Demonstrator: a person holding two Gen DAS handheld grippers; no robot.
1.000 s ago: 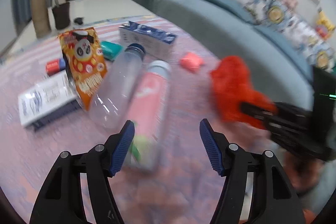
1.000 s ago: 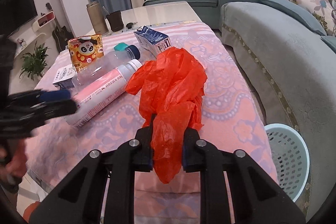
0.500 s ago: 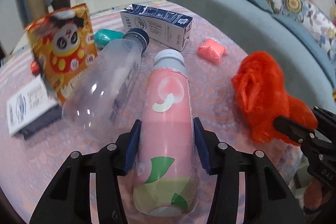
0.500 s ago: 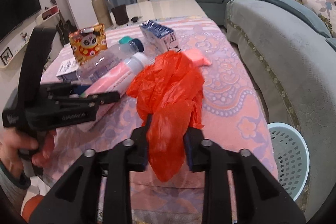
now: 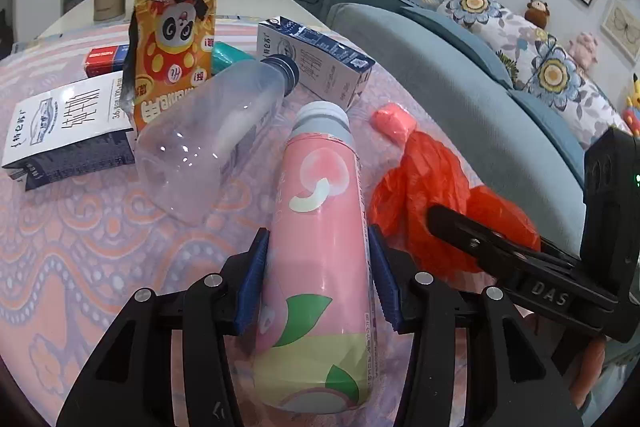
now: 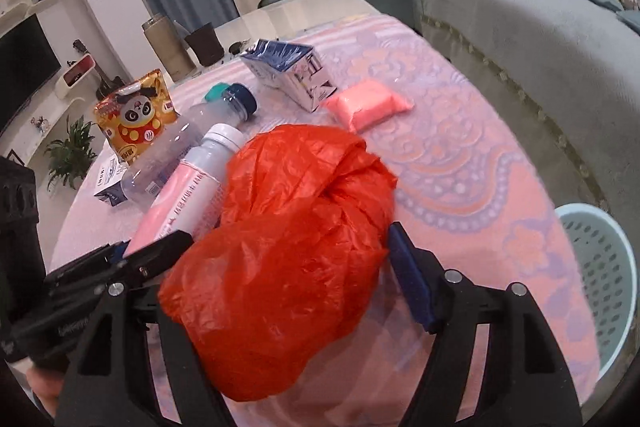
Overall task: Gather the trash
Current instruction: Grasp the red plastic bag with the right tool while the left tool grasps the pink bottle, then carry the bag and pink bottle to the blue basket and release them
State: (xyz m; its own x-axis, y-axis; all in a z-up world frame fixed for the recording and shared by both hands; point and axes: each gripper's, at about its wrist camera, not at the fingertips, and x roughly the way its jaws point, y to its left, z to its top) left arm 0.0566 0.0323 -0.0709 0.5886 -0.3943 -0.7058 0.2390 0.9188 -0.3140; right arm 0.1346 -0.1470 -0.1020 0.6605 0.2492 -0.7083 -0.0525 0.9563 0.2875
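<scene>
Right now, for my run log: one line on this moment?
left hand-held gripper: shut on pink bottle | right hand-held gripper: open around red bag | basket: beside table

The bottle (image 5: 320,227) is lying on the table (image 5: 80,247), a bag (image 5: 432,195) sitting right of it, an emptier bottle (image 5: 208,131) left (touching? unclear), cartons (image 5: 320,63) resting behind.
</scene>
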